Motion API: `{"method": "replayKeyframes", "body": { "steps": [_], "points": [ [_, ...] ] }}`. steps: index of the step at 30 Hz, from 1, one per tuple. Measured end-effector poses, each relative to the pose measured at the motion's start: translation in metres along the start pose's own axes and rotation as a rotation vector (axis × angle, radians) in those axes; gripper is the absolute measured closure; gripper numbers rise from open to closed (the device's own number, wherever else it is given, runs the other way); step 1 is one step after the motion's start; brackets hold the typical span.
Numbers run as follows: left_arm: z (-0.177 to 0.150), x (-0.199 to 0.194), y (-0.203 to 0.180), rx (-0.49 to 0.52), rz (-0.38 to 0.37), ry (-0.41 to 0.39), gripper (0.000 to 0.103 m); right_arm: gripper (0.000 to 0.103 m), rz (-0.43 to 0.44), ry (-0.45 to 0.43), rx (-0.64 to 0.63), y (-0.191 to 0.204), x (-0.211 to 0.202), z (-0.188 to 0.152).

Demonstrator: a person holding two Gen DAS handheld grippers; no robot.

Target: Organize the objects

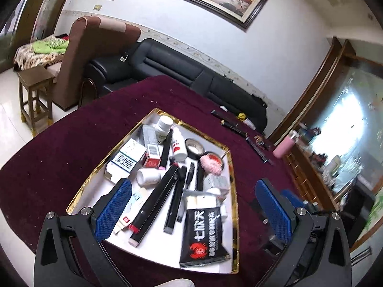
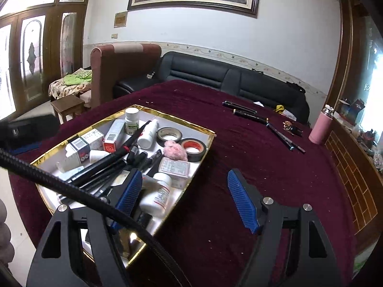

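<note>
Left claw (image 1: 191, 205) wide open, empty, above gold-rimmed tray (image 1: 95, 177) heaped with bottles, boxes, pens. Right claw (image 2: 184, 198) wide open, empty, at tray's edge. Black pens (image 2: 241, 107) ahead on table (image 2: 239, 167): sorting judged unfinished.

Crowded tray (image 2: 210, 135); bare cloth (image 2: 239, 157) rightward to flutes (image 2: 284, 135).

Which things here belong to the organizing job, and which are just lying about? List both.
Job: gold-rimmed tray, tape rolls, pill bottle, pens on cloth.
Lying about: pink flask, black sofa, stool.
</note>
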State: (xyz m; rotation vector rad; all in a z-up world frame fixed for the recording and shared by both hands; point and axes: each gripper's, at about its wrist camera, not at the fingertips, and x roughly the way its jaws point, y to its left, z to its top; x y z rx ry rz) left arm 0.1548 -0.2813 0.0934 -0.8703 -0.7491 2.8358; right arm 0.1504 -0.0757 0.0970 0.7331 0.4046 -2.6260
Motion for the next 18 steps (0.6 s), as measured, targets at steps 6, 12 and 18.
{"method": "replayKeyframes", "body": {
  "steps": [6,12,18],
  "points": [
    [-0.011,0.004,-0.008,0.031,0.072,0.010,0.002,0.028,-0.007,0.004,0.012,-0.005,-0.001,-0.002],
    [-0.016,0.006,-0.006,0.051,0.145,0.014,0.002,0.028,-0.014,0.001,0.005,-0.005,-0.002,-0.004],
    [-0.022,0.016,-0.009,0.062,0.225,0.076,0.002,0.028,-0.019,0.006,0.017,-0.012,0.000,-0.005]
  ]
}}
